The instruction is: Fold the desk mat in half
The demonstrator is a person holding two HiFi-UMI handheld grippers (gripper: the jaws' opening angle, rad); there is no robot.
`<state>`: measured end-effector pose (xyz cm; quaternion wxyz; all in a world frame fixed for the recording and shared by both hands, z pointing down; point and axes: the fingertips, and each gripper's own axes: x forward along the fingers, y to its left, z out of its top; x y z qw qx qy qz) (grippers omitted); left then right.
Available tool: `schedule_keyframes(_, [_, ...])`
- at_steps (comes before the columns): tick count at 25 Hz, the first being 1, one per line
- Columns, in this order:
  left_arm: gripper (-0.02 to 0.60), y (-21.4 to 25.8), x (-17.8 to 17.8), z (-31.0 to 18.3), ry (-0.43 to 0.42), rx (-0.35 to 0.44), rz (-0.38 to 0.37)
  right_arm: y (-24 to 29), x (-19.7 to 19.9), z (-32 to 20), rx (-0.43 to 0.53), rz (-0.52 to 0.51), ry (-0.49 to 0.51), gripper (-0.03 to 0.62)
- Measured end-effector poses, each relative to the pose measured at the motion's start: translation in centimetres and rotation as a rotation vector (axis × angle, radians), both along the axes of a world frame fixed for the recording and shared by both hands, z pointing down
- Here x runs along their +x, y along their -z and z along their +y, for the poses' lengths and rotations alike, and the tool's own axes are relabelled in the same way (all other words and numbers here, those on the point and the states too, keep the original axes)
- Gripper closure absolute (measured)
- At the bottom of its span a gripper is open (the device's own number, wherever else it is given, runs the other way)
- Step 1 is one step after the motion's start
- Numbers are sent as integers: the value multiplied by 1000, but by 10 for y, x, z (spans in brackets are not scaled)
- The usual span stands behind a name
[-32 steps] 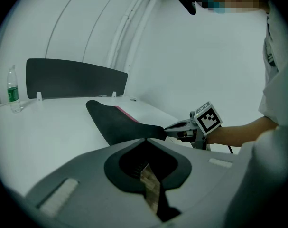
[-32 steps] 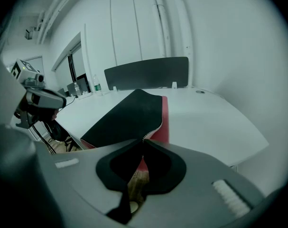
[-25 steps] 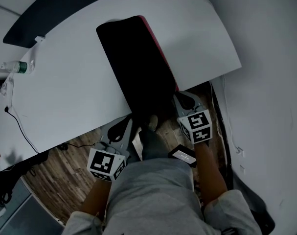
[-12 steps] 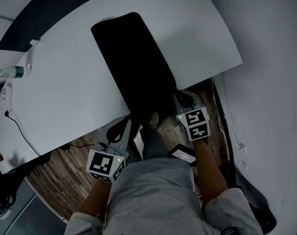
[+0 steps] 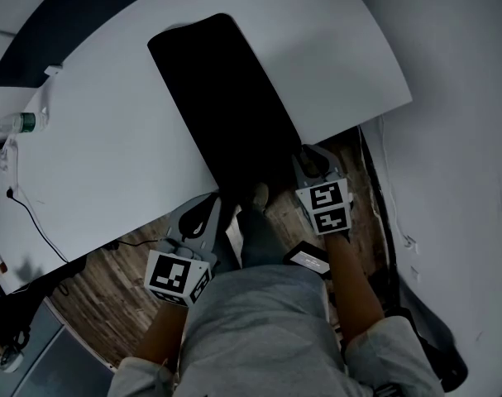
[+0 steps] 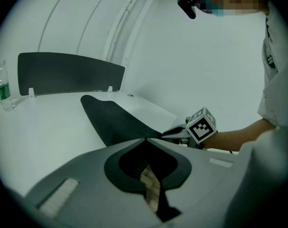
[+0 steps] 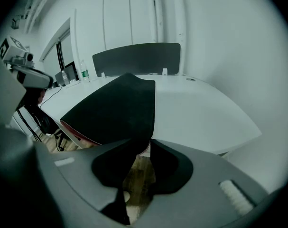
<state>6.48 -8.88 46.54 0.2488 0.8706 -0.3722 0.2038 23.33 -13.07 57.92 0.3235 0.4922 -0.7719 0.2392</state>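
Desk mat point(image 5: 226, 106) lies black on white table point(image 5: 110, 164) — near end overhanging.

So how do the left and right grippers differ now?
The left gripper is shut on the near edge of the mat; the right gripper is opening, with that edge loose between its jaws. In the head view the right gripper sits further forward than the left. Both are at the mat's near end, by the edge of the table.

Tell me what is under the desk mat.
The desk mat lies on the white table; its near end overhangs the wooden floor. A red underside peeks out at one edge. Whatever it covers is hidden.
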Motion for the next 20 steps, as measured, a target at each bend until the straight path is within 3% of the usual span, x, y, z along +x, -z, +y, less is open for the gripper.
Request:
schedule_keyframes(7, [563,2,0,1,-2,-3,6,3,-3,4,8,-7,16,482])
schedule_keyframes(11, [563,6,-1,-1,9,15,16,21,-7,1,53,-45,33,579])
schedule_keyframes(20, [563,22,-1,0,9,53,24,67,-14,13,103,-141,69,588])
